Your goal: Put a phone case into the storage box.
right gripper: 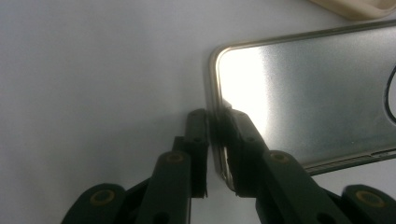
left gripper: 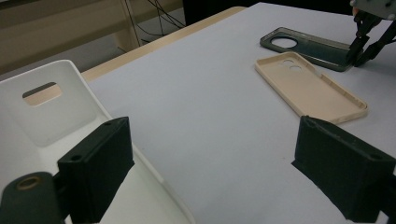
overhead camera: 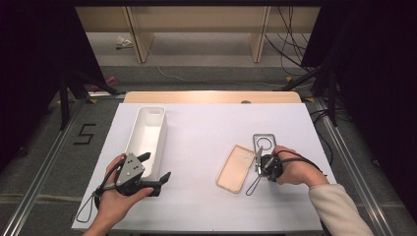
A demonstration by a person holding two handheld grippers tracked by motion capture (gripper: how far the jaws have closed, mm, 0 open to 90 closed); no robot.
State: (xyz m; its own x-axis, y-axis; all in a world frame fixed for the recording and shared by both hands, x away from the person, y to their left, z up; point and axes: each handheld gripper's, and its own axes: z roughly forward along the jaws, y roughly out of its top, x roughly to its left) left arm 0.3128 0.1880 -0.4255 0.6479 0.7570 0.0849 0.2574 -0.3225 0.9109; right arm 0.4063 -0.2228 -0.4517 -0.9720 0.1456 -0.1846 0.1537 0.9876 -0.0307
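While the white table carries few things, each sits apart: a long white plastic bin lies toward nine o'clock, its long axis running from six to twelve, with smooth walls, rounded corners and a slot handle cut in its far end wall. Just at its near end the left gripper hovers with its jaws spread wide and nothing between them; in the left gripper view one black block-shaped jaw stands over the bin's rim and the other over bare table. Toward three o'clock lies the clear phone case, a thin, glossy, see-through shell with a greyish rim, rounded corners and a large round camera opening at its far end; its long axis runs roughly from six to twelve, the camera end pointing to twelve. Just beside it, at its seven o'clock, rests a beige phone case, matte and soft-looking, open side up, tilted slightly toward one o'clock, with small camera holes at its far end. Nothing stands between the two cases. The right gripper has just been closing, and its slim black jaws now pinch the near edge of the clear phone case, one jaw outside the rim and one inside.
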